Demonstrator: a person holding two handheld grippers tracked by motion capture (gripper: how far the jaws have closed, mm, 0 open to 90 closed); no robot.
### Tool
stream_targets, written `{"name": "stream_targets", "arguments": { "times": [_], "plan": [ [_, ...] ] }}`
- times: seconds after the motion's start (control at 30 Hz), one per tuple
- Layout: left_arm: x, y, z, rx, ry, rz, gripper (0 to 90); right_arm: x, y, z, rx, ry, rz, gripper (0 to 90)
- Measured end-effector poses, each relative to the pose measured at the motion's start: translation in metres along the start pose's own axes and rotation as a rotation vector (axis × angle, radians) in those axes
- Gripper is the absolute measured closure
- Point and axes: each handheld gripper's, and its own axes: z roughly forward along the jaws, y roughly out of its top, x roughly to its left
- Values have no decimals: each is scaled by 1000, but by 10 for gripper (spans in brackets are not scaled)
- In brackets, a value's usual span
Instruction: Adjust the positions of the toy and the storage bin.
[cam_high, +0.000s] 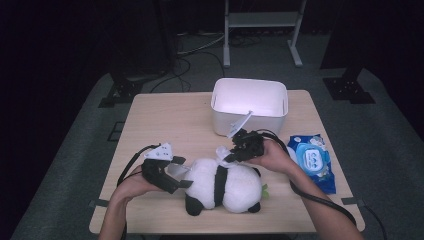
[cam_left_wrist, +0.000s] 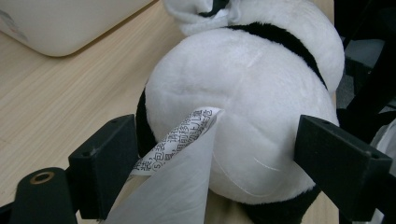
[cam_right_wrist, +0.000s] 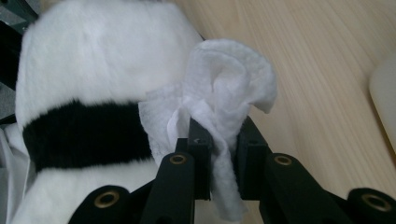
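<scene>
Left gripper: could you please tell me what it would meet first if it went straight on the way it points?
Probably the plush panda: its white rump sits between the open left gripper, with its sewn-in label nearest.

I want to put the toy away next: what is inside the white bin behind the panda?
The white bin shows bare white inner walls and nothing sticking out. Its near wall hides the bottom, so small items there cannot be ruled out.

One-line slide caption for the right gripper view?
Right gripper pinches a crumpled wet wipe against the plush panda.
</scene>
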Motion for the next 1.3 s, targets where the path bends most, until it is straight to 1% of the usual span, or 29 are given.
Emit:
{"name": "stream_targets", "arguments": {
  "times": [0.17, 0.37, 0.47, 0.53, 0.67, 0.93, 1.13, 1.27, 1.3],
  "plan": [
    [1, -2, 1, 5, -2, -6, 127, 5, 21, 9, 0, 12, -46, 784],
    [2, -2, 1, 4, -2, -12, 115, 12, 44, 14, -7, 22, -90, 784],
    [2, -3, 1, 4, -3, -13, 112, 18, 52, 16, -5, 26, -113, 784],
    [2, -3, 2, 4, -6, -14, 111, 20, 53, 15, -7, 24, -122, 784],
    [2, -2, 2, 2, -9, -16, 112, 20, 44, 8, -11, 26, -105, 783],
    [2, -2, 3, -1, -16, -18, 112, 22, 16, -5, -8, 16, -81, 784],
    [2, -3, 4, -5, -23, -27, 112, 26, -3, -20, -19, -2, -67, 783],
    [2, -3, 4, -6, -25, -28, 113, 29, -14, -31, -21, -16, -72, 783],
    [2, -3, 4, -6, -26, -28, 112, 30, -17, -34, -18, -20, -64, 783]
  ]
}}
